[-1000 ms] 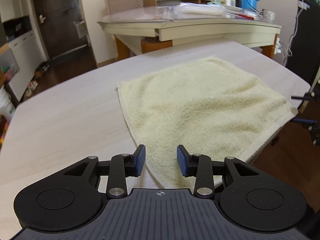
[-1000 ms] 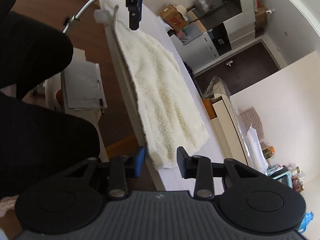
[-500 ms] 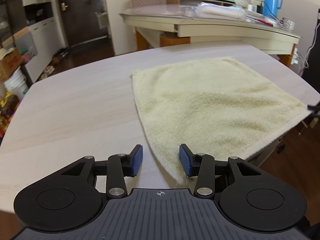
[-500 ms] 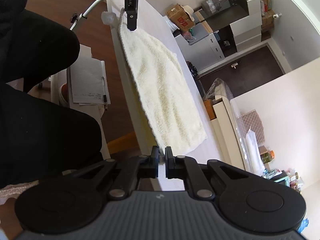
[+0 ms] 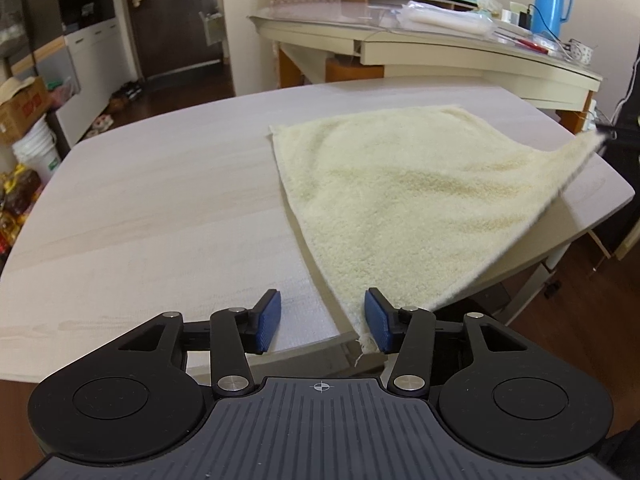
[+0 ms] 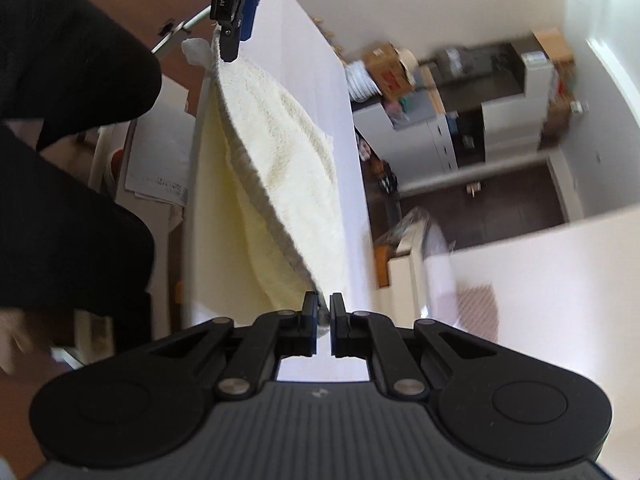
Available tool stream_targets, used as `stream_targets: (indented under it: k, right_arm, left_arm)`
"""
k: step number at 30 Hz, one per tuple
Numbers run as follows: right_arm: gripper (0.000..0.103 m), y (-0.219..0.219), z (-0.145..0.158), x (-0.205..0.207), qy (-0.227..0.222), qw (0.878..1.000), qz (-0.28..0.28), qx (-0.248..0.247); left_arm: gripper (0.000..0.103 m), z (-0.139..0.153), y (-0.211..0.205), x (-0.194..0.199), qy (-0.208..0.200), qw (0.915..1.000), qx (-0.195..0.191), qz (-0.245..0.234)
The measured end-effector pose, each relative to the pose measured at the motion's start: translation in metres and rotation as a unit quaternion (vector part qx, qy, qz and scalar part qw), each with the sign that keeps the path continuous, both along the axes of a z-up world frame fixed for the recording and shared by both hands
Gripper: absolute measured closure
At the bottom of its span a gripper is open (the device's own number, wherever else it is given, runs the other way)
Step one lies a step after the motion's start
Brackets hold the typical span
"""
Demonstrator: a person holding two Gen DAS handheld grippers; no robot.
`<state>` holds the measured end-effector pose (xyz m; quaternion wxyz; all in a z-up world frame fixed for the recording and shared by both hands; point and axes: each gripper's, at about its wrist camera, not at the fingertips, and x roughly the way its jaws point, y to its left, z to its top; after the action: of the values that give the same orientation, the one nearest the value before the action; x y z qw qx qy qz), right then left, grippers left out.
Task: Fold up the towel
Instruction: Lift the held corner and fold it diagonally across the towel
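Your right gripper (image 6: 323,320) pinches the cream terry towel's (image 5: 400,200) lifted right corner. Left gripper (image 5: 320,322), jaws just opening, stands wide around its near corner at the pale wooden bench (image 5: 160,200) edge. Cluttered beige table (image 5: 440,48) beyond.

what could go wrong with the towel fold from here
The right gripper pinches only the tip of the towel corner, so it might slip out. The left gripper, its jaws just opening, hasn't clamped the near corner lying between its pads; lifting one side alone could drag the towel off the table edge.
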<state>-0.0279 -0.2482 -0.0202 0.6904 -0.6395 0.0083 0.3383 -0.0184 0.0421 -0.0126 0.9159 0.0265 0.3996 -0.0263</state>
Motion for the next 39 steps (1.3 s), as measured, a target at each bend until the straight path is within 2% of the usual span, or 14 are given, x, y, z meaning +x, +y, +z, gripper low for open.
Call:
stream_targets:
  k: [5,15,25,39]
  right_arm:
    - [0.097,0.014,0.015,0.024,-0.028,0.996,0.055,-0.058]
    - [0.097,0.060,0.024,0.078,-0.071,0.980,0.146,-0.114]
    - [0.097,0.108,0.005,0.116,-0.094,0.964,0.205,-0.143]
    - [0.097,0.182,-0.025,0.163,-0.090,0.944,0.263,-0.176]
  left_arm:
    - [0.051,-0.001,-0.002,-0.003,-0.002,0.9999,-0.003,0.015]
    - [0.051,0.000,-0.006,-0.009,0.005,0.9995,0.001,0.031]
    - [0.051,0.000,-0.006,-0.013,0.010,0.9986,-0.005,0.052]
    - [0.053,0.005,-0.005,-0.026,0.015,0.9963,-0.025,0.080]
